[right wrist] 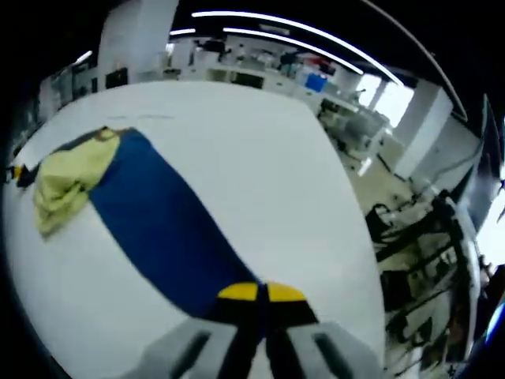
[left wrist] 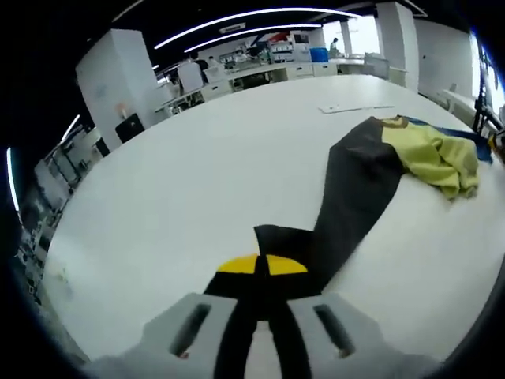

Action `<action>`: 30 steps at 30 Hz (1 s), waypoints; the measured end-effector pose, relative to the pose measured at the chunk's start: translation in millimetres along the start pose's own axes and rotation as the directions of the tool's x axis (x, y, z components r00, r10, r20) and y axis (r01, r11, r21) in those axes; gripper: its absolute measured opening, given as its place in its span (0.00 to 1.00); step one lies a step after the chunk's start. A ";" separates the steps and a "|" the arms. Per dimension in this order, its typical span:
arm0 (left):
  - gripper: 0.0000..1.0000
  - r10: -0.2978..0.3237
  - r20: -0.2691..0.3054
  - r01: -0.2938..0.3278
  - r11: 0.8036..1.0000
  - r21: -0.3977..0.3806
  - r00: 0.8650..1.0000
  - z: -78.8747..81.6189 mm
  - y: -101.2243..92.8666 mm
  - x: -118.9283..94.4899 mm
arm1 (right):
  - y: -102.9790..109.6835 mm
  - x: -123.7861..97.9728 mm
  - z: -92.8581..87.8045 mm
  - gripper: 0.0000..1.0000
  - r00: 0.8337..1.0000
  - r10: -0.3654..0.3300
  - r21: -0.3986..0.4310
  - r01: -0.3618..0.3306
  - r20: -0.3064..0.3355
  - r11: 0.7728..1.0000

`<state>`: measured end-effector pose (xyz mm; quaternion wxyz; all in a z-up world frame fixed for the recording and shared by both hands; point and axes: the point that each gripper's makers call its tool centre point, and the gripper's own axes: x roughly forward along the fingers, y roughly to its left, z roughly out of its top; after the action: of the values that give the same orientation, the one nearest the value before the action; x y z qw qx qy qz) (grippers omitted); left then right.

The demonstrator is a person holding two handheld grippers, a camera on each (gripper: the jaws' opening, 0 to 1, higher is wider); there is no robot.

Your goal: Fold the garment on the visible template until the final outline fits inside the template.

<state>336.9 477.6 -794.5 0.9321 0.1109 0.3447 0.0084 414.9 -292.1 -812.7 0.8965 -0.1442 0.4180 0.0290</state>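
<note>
Left hand-held gripper [left wrist: 263, 272] — yellow tips together, clamped on the dark leg end of the garment [left wrist: 359, 185], low in left gripper view. Right hand-held gripper [right wrist: 261, 298] likewise closed, pinching the blue leg end [right wrist: 162, 225]. Garment lies stretched on white tabletop [left wrist: 197, 174]; yellow-green part [left wrist: 438, 158] bunched at far end, w/ both legs running back toward the grippers. Wide bare tabletop to left of dark leg; far edge well beyond. Right gripper view: tabletop edge [right wrist: 351, 197] near the blue leg's right, floor and dark chairs [right wrist: 410, 237] past it. Template outline — can't make out. Faint marks [left wrist: 355, 108] beyond garment, unclear. Fabric betw. jaws hidden.
</note>
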 end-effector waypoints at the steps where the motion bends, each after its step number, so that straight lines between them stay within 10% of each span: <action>1: 0.00 0.000 0.000 0.000 1.000 -0.001 1.000 -0.2 0.2 -0.2 | -0.3 -0.7 -2.4 0.00 1.000 0.001 0.008 -0.001 -0.006 1.000; 13: 0.00 0.038 -0.008 -0.038 0.998 -0.057 0.999 -8.0 18.2 -8.5 | 1.8 -2.7 -1.1 0.01 1.000 0.023 0.107 -0.021 -0.013 0.994; 21: 0.21 0.034 0.031 -0.031 0.997 -0.072 0.999 4.2 10.4 -22.0 | 11.5 -3.3 15.4 0.44 0.994 0.086 0.230 -0.100 0.073 0.968; 30: 0.44 -0.027 0.091 0.031 0.999 -0.041 0.996 24.4 -7.8 -33.6 | 41.8 -20.9 50.6 0.69 0.965 0.188 0.175 -0.220 0.180 0.960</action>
<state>326.5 462.0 -756.7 0.9488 0.0864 0.3037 -0.0029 431.6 -236.3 -775.8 0.9293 -0.0094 0.3575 0.0924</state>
